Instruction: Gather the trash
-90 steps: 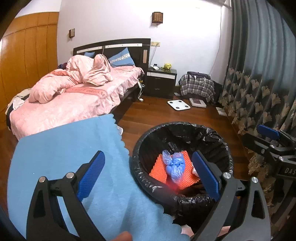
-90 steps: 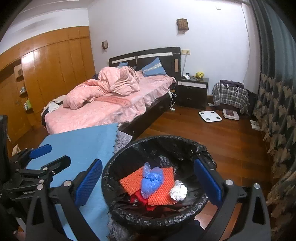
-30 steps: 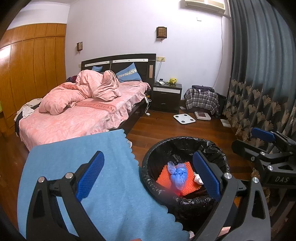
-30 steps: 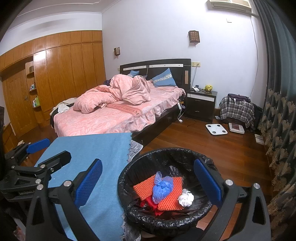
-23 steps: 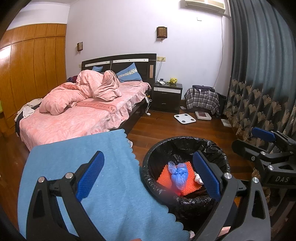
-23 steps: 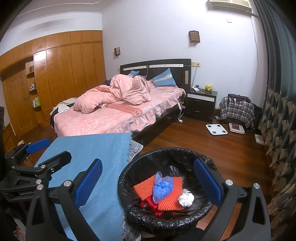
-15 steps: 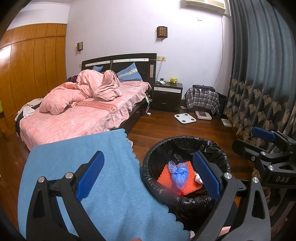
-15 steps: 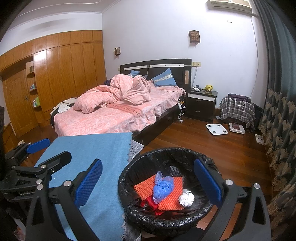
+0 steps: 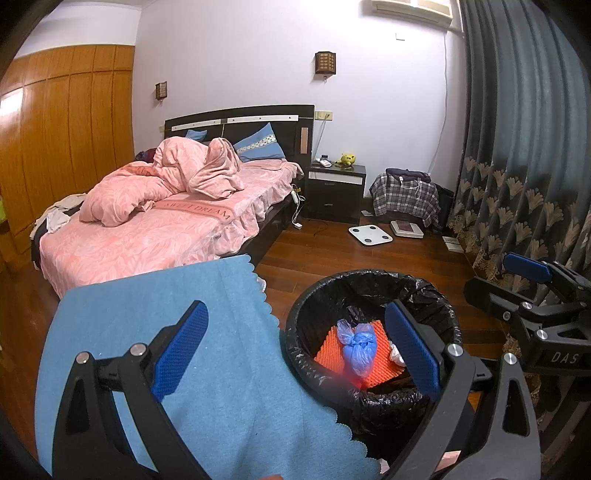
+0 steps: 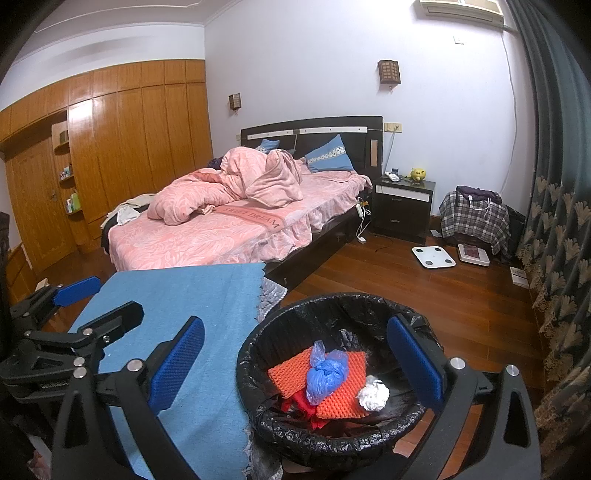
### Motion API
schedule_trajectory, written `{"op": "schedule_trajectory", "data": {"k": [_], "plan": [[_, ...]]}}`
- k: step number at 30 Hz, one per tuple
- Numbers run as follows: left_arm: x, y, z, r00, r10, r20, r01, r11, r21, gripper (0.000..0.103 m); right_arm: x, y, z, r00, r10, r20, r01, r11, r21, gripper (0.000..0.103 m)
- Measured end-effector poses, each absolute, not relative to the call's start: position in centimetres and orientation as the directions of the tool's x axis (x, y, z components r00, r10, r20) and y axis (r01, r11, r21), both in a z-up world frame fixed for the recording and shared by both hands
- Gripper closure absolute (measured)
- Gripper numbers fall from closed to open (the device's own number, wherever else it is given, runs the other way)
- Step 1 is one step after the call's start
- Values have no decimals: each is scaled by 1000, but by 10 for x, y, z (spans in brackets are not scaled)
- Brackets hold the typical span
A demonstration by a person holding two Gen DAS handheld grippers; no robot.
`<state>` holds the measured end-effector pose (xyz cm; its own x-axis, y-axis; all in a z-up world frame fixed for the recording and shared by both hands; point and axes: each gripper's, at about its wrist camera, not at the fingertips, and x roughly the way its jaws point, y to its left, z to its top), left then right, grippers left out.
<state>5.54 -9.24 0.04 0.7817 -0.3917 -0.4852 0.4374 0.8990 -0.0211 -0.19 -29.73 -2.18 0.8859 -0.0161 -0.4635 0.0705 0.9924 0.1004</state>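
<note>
1. This is a bedroom in a home: a wide bed with a dark wooden headboard (image 10: 312,134) stands against the white wall, covered with a rumpled pink floral quilt (image 10: 229,192) and two blue pillows (image 10: 328,158).
2. Beside the bed stands a dark two-drawer nightstand (image 10: 402,206) with a small yellow plush toy (image 10: 417,172) on top.
3. A long wall of glossy orange-brown wooden wardrobe doors (image 10: 122,147) runs along the left side.
4. The floor is polished reddish-brown wood planks (image 10: 461,295), with a white square bathroom scale (image 10: 434,256) lying on it.
5. Heavy grey-blue patterned curtains (image 9: 524,147) hang on the right, and a white air-conditioning unit (image 10: 461,9) is mounted high on the wall.
</note>
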Motion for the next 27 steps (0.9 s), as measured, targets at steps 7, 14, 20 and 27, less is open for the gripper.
{"op": "schedule_trajectory", "data": {"k": [7, 14, 20, 27], "plan": [[56, -91, 0, 781, -392, -486, 438, 899, -21, 9, -2, -298, -22, 885, -15, -465, 69, 993, 100, 6], [56, -90, -1, 781, -391, -486, 437, 899, -21, 9, -2, -298, -22, 885, -15, -464, 69, 992, 101, 6], [57, -90, 0, 781, -391, -486, 437, 899, -21, 9, -2, -297, -22, 885, -15, -465, 69, 993, 100, 6], [57, -90, 1, 780, -391, -488, 437, 899, -21, 9, -2, -297, -22, 885, -16, -465, 70, 992, 100, 6]]}}
